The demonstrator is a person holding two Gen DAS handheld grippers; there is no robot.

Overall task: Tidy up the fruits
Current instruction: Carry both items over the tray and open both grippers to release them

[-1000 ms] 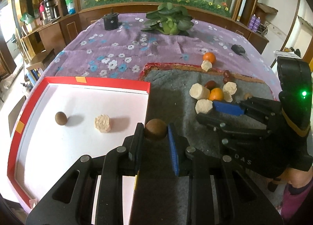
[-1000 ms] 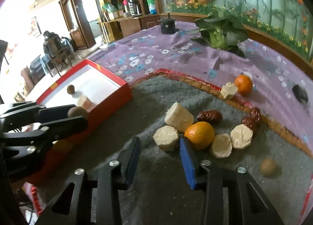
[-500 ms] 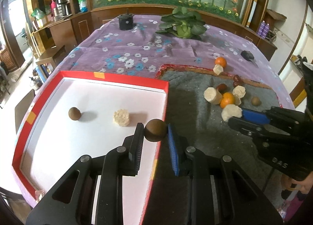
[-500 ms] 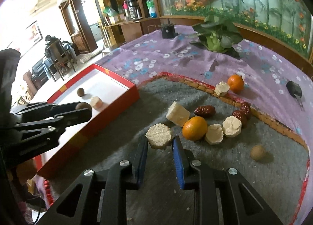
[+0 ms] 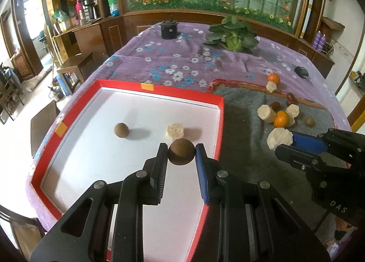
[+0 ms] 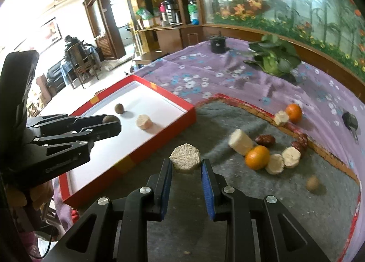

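Progress stands at an early stage. Two items lie in the red-rimmed tray: a brown round fruit and a pale cut chunk, set apart on the white floor.

Left gripper: clenched on a second brown fruit, held above the tray's near right part, close to the rim. By judgement, release into the tray is the step in hand.

Right gripper: grasping a pale octagonal chunk between its pads, raised over the grey mat just beside the tray's long wall. This item presumably goes to the tray next.

Remaining on the mat, as the right wrist view shows:
- one orange, touching a pale cylinder piece
- two more pale pieces beside the orange
- dark red dates
- a small tan fruit, apart from the cluster

A second orange and one pale piece sit on the purple cloth at the mat's edge.

Most of the sorting is judged still to be done.
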